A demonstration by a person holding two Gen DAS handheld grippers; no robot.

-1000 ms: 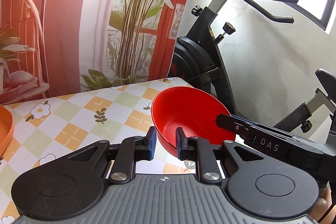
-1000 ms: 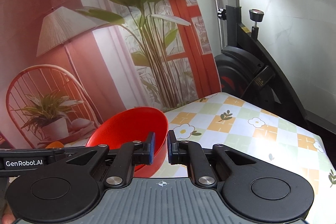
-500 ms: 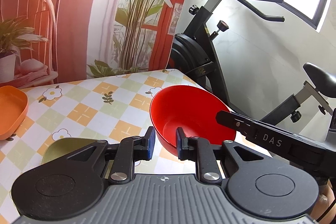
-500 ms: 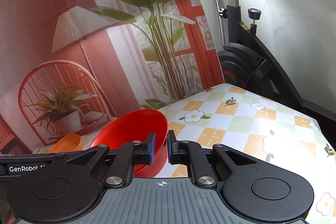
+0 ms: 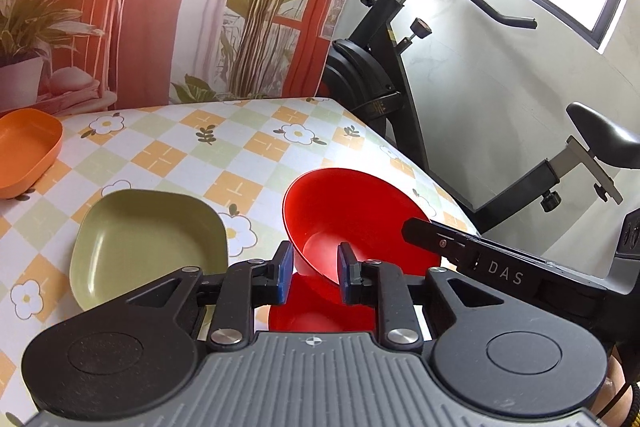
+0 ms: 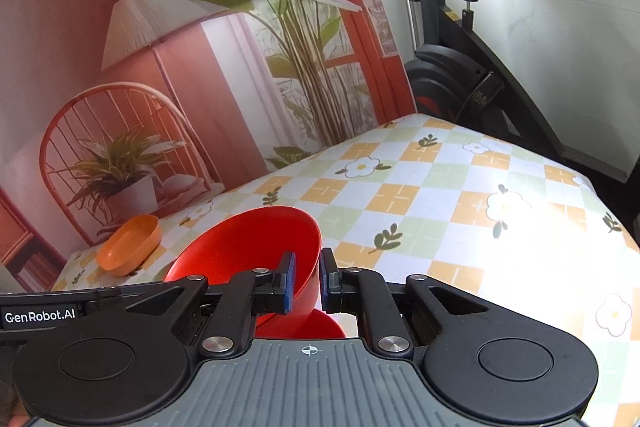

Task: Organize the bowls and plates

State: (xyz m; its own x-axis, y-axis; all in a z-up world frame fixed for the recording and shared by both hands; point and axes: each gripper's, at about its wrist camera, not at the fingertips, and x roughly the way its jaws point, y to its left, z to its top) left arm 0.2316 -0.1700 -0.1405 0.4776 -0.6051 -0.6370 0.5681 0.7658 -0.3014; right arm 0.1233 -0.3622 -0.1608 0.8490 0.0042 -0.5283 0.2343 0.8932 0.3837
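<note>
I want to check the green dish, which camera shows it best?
The left wrist view: the green dish lies open on the table beside the red bowl, only its near edge hidden by the left gripper. The right wrist view does not show it.

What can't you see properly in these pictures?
- Second red thing under the red bowl: left wrist view, mostly hidden by the bowl and the left tongs, so its shape is unclear.
- Green dish: its near edge is covered by the tongs' body.
- Orange dish: cut off by the left edge.
- Right wrist view: the right tongs hide the bowl's bottom.
</note>
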